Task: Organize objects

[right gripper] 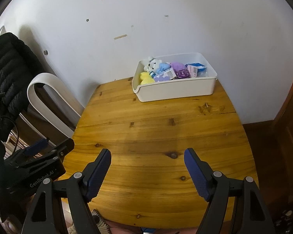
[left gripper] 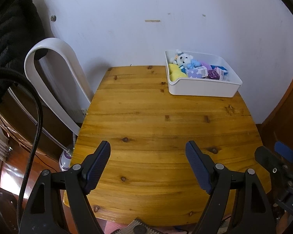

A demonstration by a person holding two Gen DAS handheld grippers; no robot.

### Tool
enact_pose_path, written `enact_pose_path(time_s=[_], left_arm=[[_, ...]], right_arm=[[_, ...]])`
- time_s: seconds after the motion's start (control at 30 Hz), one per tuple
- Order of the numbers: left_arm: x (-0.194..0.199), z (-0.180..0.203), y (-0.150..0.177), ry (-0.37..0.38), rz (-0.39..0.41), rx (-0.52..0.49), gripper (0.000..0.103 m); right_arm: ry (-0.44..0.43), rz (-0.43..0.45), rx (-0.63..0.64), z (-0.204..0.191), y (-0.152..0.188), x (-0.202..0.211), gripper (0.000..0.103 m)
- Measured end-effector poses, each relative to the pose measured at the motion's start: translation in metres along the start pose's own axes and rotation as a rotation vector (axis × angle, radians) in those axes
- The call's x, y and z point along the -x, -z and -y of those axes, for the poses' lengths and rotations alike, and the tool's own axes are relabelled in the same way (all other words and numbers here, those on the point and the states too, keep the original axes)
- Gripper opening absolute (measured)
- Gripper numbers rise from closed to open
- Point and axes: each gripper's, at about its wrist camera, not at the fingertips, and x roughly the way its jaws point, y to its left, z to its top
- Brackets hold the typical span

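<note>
Your left gripper (left gripper: 147, 152) and right gripper (right gripper: 147, 159) both gape empty over the wooden table (left gripper: 146, 117); the white bin (right gripper: 175, 89) of toys sits well ahead, at the far right corner.

left gripper (left gripper: 147, 150): jaws spread wide, nothing between the fingers
right gripper (right gripper: 147, 157): jaws spread wide, nothing held, level beside the left
</note>
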Motion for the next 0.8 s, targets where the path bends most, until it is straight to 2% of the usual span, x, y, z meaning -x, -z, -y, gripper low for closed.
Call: enact_pose_path(time_s=[0.8], left_arm=[[-0.015, 0.0, 0.001, 0.01, -0.045, -0.009, 0.082]], right_arm=[[0.0, -0.041, 0.003, -0.004, -0.001, -0.017, 0.078]])
